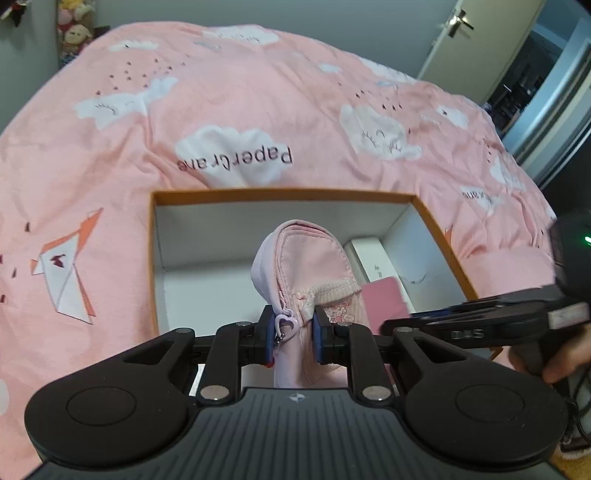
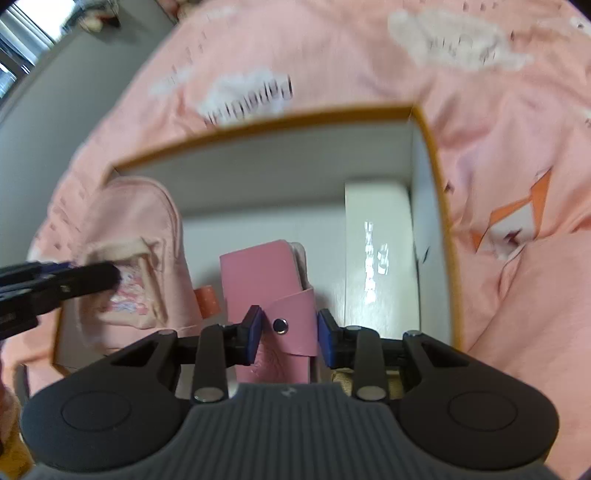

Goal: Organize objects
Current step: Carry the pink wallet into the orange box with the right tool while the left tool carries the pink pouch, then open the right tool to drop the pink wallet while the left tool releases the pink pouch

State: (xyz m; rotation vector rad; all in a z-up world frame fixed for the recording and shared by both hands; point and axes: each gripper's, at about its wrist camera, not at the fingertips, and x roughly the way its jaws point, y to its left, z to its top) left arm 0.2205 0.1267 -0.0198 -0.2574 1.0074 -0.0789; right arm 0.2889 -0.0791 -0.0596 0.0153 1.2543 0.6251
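Note:
My left gripper (image 1: pixel 291 332) is shut on the lower end of a pink zip pouch (image 1: pixel 310 258), which stands up between the fingers above an open box with an orange rim (image 1: pixel 280 195) and white walls. In the right wrist view my right gripper (image 2: pixel 288 332) is shut on a pink snap-button wallet (image 2: pixel 258 280), held over the box's right half. The pouch (image 2: pixel 140 221) and the left gripper (image 2: pixel 107 277) show at the left of that blurred view. The wallet (image 1: pixel 384 299) shows beside the pouch in the left wrist view.
A white carton (image 2: pixel 376 240) lies along the box's right wall, and a small orange dotted item (image 2: pixel 207 299) sits beside the wallet. The box rests on a pink cloud-print duvet (image 1: pixel 258 103). Plush toys (image 1: pixel 75 33) sit far left, a door (image 1: pixel 480 44) far right.

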